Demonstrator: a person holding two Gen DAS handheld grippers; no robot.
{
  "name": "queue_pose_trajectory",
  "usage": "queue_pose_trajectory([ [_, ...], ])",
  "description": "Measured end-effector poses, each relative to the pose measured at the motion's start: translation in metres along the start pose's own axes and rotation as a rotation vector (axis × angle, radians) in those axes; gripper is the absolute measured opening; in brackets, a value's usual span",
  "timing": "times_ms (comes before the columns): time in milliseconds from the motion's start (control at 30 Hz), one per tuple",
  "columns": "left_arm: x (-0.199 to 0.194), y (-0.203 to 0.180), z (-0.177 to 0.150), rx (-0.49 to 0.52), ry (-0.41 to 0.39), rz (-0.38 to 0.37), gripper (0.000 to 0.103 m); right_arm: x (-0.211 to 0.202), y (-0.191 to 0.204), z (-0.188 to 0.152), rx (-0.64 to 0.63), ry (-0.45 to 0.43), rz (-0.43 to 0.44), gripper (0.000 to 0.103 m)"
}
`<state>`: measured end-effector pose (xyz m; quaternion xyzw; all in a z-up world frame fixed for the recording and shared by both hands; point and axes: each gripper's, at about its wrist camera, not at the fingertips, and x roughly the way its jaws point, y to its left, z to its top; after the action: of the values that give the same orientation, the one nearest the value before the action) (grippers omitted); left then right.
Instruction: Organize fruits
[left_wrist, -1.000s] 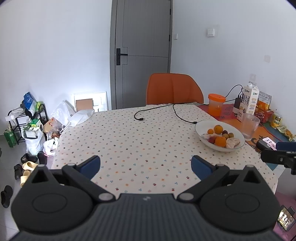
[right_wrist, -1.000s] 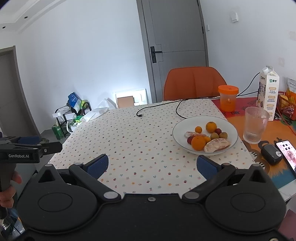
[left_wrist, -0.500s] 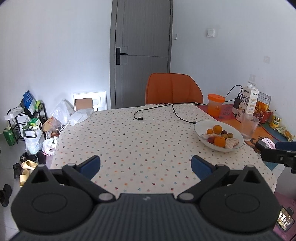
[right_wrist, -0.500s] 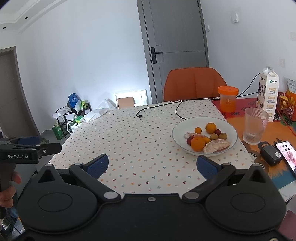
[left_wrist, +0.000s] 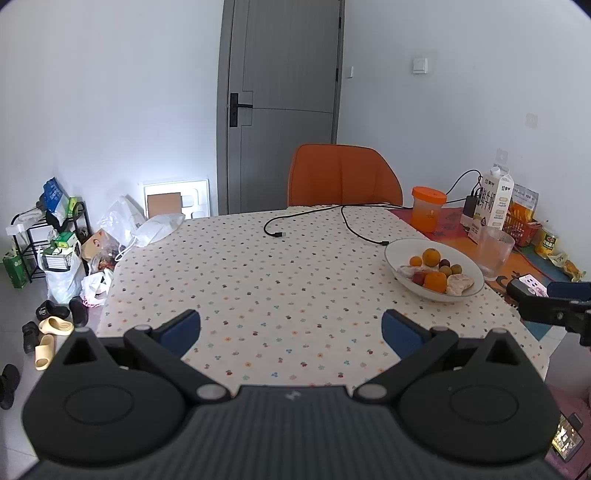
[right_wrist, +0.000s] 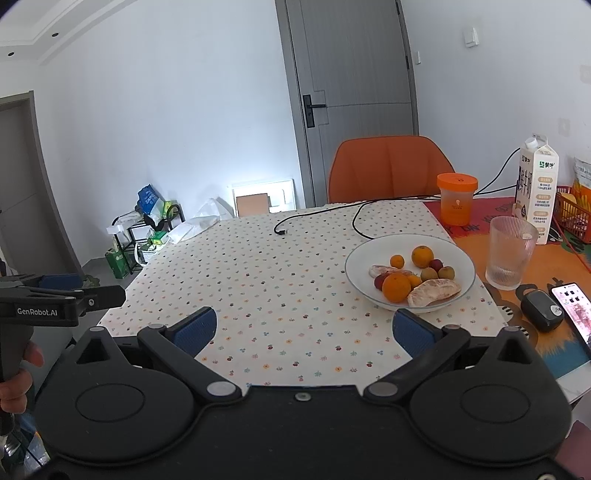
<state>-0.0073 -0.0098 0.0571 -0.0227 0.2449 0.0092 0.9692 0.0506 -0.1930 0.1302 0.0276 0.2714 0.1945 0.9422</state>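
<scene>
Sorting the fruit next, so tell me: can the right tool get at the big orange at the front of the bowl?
Probably yes. The right tool is open and the big orange lies uncovered near the bowl's front rim, with only bare tablecloth between.

Both views are evenly and brightly lit by diffuse daylight; no lamp is seen. The white walls read pale blue-grey, giving a cool cast. A bright glow marks the far wall just above the white panel leaning at floor level. Shadows on the bench are soft and faint, the clearest lying under the near rim of the plate. Focus is sharp from near to far, with no motion blur. Fisheye distortion bows the door edges and the ceiling line, and the frame corners are vignetted black.
</scene>
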Motion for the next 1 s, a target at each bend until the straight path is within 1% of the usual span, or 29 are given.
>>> queue_pose_trajectory([
  [1000,-0.0002,-0.0001,0.0002,0.000,-0.002,-0.007,0.103,-0.0003,0.0003,0.0005,-0.003,0.000,0.002,0.103],
])
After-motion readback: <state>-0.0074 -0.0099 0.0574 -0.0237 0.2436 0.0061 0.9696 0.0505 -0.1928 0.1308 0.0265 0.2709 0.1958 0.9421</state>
